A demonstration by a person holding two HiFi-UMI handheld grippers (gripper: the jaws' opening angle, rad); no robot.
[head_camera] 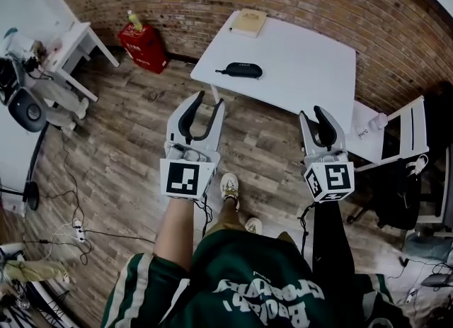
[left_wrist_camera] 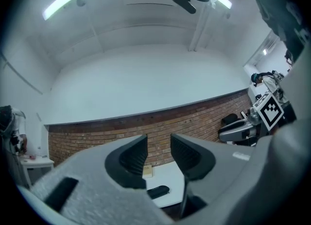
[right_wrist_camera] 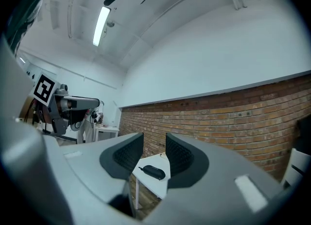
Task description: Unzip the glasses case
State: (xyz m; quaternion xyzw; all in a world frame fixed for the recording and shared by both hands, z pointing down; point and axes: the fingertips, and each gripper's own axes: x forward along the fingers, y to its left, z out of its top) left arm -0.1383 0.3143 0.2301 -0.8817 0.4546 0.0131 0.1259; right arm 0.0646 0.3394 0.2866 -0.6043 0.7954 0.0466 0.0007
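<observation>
A black zipped glasses case [head_camera: 241, 70] lies on the near left part of a white table [head_camera: 304, 71], some way ahead of both grippers. It shows small and far off in the left gripper view [left_wrist_camera: 158, 191] and the right gripper view [right_wrist_camera: 153, 172]. My left gripper [head_camera: 210, 100] is held over the wooden floor short of the table's near left corner, its jaws apart with nothing between them [left_wrist_camera: 159, 144]. My right gripper [head_camera: 311, 112] hovers near the table's front edge, also open and empty [right_wrist_camera: 154, 144].
A tan notebook [head_camera: 249, 22] rests on the table's far corner. A red box [head_camera: 144, 44] stands by the brick wall. A white side table [head_camera: 71, 47] is at the left, a white chair [head_camera: 403, 135] at the right. Cables [head_camera: 78, 231] trail over the floor.
</observation>
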